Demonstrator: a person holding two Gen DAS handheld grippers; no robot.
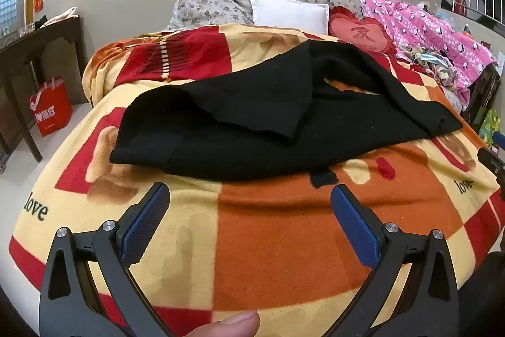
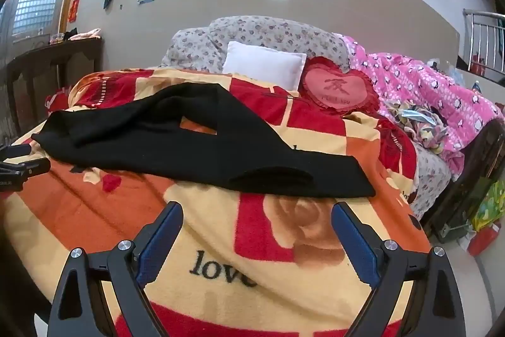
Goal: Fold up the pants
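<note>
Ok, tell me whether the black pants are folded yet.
Not neatly folded. The black pants lie loosely bunched on the blanket, legs apart with blanket showing between them, one end flopped over.

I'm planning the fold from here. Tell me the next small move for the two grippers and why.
Probably bring both down onto the near edge of the black pants. The left gripper and right gripper hang open over the blanket, short of the fabric and holding nothing, and the pants lie rumpled, one part flopped over another, so they likely need gripping and spreading flat first.
</note>
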